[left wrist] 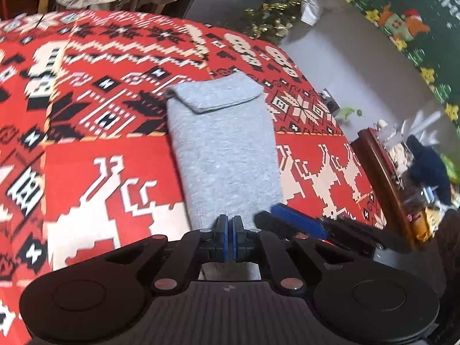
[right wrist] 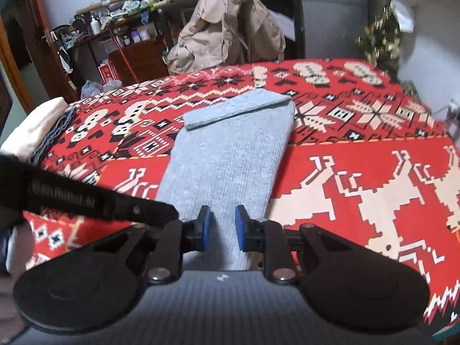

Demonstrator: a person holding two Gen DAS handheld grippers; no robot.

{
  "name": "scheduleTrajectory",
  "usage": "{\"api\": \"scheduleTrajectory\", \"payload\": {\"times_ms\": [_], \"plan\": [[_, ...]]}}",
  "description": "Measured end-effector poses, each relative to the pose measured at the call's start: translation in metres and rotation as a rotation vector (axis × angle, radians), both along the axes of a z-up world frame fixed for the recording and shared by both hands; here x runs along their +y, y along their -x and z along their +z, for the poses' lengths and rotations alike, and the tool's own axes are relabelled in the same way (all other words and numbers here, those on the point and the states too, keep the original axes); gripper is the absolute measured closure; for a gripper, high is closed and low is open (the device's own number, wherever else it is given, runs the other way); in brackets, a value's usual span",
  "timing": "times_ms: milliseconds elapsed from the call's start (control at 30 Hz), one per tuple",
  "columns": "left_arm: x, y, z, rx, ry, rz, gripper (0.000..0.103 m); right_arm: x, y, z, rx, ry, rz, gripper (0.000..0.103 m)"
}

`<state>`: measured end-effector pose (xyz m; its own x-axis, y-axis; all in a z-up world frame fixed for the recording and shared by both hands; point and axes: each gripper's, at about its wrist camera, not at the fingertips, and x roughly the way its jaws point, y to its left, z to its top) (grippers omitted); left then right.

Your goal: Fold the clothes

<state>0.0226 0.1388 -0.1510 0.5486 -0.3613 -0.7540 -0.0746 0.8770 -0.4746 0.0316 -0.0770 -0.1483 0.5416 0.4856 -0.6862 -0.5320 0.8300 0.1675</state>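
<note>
Looking through the left wrist camera, I see my left gripper (left wrist: 230, 227) with its jaws pressed together at the near edge of the folded grey garment (left wrist: 221, 146), which lies lengthwise on the red patterned blanket (left wrist: 100, 172), my right gripper (left wrist: 299, 221) just beside it. Only the right wrist view shows that gripper's narrow gap straddling the near edge, and a beige jacket (right wrist: 230, 23) behind.

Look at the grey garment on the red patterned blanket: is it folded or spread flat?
Folded. The grey garment lies as a narrow strip on the blanket, with its far end turned back over itself in a flap.
</note>
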Motion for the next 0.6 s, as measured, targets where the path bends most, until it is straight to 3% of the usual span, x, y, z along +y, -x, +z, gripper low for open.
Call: {"api": "scheduleTrajectory", "payload": {"times_ms": [167, 300, 433, 600], "plan": [[-0.003, 0.016, 0.005, 0.013, -0.024, 0.004, 0.098, -0.01, 0.02, 0.011, 0.011, -0.021, 0.004, 0.082], [-0.009, 0.024, -0.005, 0.052, -0.066, -0.003, 0.097, -0.012, 0.035, 0.003, 0.018, 0.007, 0.011, 0.082], [-0.006, 0.035, -0.002, 0.057, -0.055, 0.009, 0.097, -0.016, 0.047, 0.006, 0.0, 0.017, 0.007, 0.082], [-0.006, 0.052, 0.014, 0.017, -0.035, 0.027, 0.094, -0.023, 0.064, 0.018, -0.021, 0.006, -0.015, 0.071]]}}
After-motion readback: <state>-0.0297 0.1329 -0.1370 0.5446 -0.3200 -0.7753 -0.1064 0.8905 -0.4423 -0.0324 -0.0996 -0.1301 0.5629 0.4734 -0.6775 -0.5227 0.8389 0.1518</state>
